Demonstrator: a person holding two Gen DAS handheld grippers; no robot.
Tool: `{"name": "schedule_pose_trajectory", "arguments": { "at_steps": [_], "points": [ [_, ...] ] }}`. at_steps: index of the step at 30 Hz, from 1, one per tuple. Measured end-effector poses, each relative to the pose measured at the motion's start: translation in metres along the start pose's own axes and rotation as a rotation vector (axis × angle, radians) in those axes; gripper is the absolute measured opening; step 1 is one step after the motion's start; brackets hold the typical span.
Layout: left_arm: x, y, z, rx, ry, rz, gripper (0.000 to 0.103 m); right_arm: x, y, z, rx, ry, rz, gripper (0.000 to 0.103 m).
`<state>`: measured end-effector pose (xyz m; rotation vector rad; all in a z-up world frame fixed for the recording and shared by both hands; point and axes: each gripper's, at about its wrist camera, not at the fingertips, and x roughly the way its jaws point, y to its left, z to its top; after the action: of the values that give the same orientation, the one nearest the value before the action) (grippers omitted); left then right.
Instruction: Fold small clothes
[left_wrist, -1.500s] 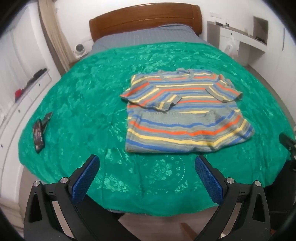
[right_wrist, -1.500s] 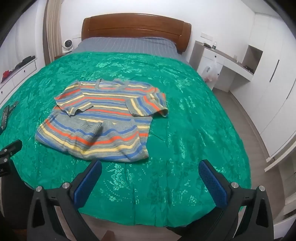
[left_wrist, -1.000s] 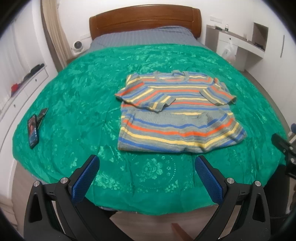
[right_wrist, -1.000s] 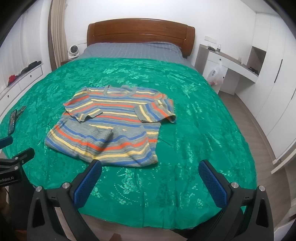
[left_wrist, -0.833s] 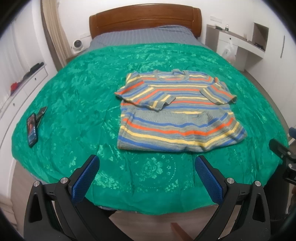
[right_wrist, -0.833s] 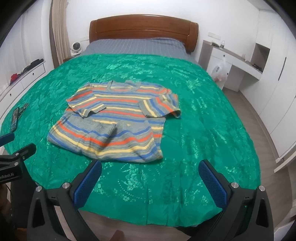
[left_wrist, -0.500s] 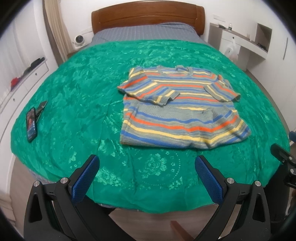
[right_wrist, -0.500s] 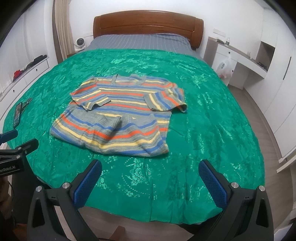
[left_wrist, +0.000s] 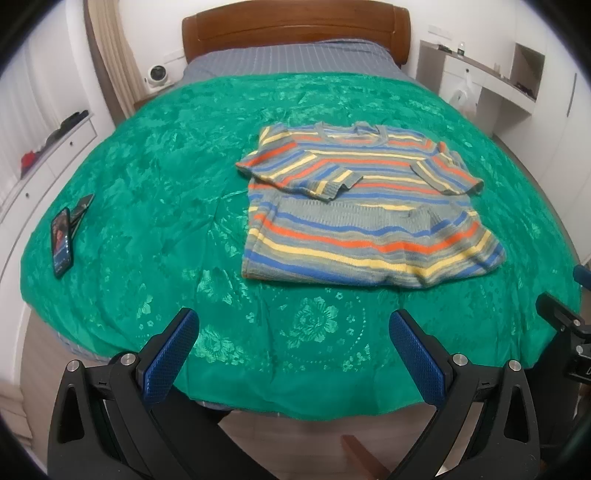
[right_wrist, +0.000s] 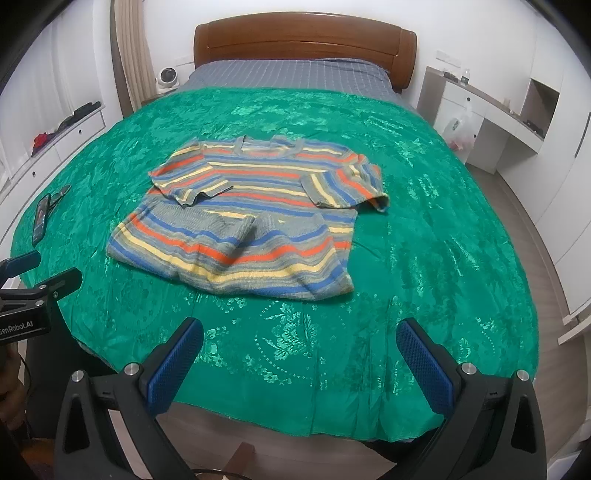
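A small striped sweater (left_wrist: 365, 206) in grey, blue, orange and yellow lies flat on a green bedspread (left_wrist: 166, 177); both sleeves are folded in over its front and the hem is folded up. It also shows in the right wrist view (right_wrist: 255, 214). My left gripper (left_wrist: 293, 332) is open and empty, held above the foot edge of the bed, short of the sweater. My right gripper (right_wrist: 299, 339) is open and empty, also at the foot edge, to the right of the left one (right_wrist: 22, 288).
A phone (left_wrist: 61, 242) lies near the left edge of the bedspread. A wooden headboard (left_wrist: 295, 26) is at the far end. White drawers (left_wrist: 48, 147) run along the left, a white desk (left_wrist: 487, 85) stands at the right, and floor shows below the bed edge.
Both grippers have moved a little closer to the bed; the sweater looks larger in both views. The sweater has not moved and both grippers stay open.
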<state>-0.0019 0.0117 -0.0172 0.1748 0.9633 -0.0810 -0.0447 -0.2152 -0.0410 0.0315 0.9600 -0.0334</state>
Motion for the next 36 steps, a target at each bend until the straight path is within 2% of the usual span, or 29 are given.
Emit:
{"name": "schedule_pose_trajectory", "arguments": {
  "at_steps": [16,27,36],
  "points": [
    [0.0016,0.0002,-0.0009,-0.009,0.011,-0.015,0.103,0.0018,-0.0009,-0.0043,0.004,0.005,0.004,0.103],
    [0.0056,0.0066,-0.0024,-0.004,-0.013,0.009,0.103,0.0032,0.0011,-0.0047,0.001,0.009,0.005,0.103],
    [0.0087,0.0083,-0.003,-0.005,0.005,0.015,0.103,0.0043,0.0019,-0.005,0.001,0.013,0.007,0.103]
  ]
}}
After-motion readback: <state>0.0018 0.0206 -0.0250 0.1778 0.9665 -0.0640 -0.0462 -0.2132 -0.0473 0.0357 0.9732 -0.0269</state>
